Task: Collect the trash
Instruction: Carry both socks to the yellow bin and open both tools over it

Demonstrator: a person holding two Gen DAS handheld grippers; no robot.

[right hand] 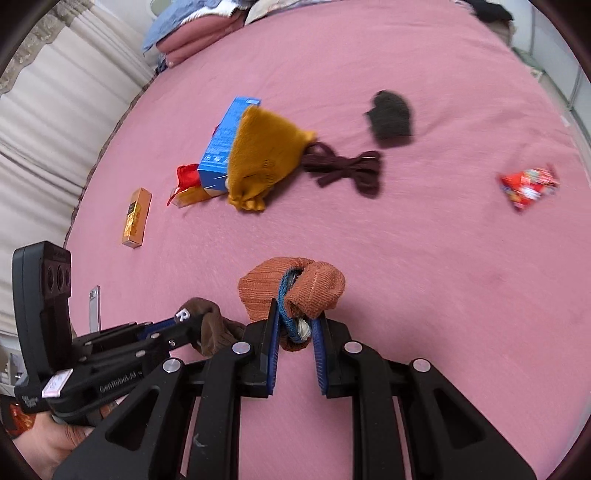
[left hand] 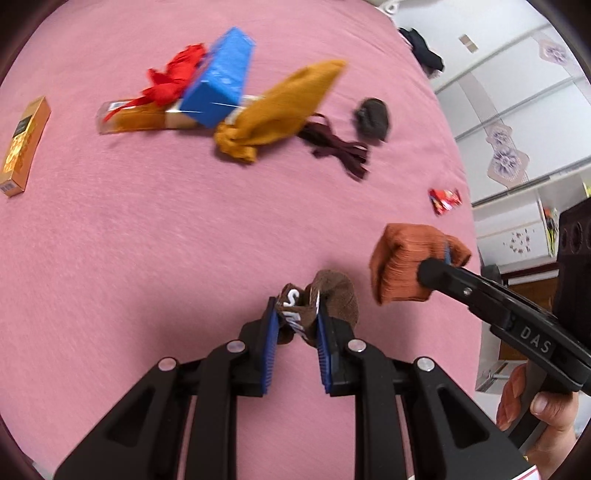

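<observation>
My left gripper (left hand: 295, 314) is shut on a brown candy wrapper (left hand: 293, 314) with white letters and a brown sock (left hand: 338, 299), held above the pink bed. My right gripper (right hand: 297, 321) is shut on an orange-brown sock (right hand: 291, 288) with a blue band. The right gripper also shows in the left wrist view (left hand: 439, 267), holding the same sock (left hand: 402, 266). The left gripper shows in the right wrist view (right hand: 184, 325). A red snack wrapper (right hand: 528, 186) lies at the right, also in the left wrist view (left hand: 445, 199).
On the pink bed (right hand: 406, 258) lie a blue box (left hand: 219, 79), a mustard pouch (right hand: 262, 158), a red cloth (left hand: 171, 79), a gold box (right hand: 136, 218), a dark ribbon (right hand: 347, 170) and a dark grey sock (right hand: 391, 118). Curtains (right hand: 55, 129) hang left. Folded bedding (right hand: 199, 33) lies behind.
</observation>
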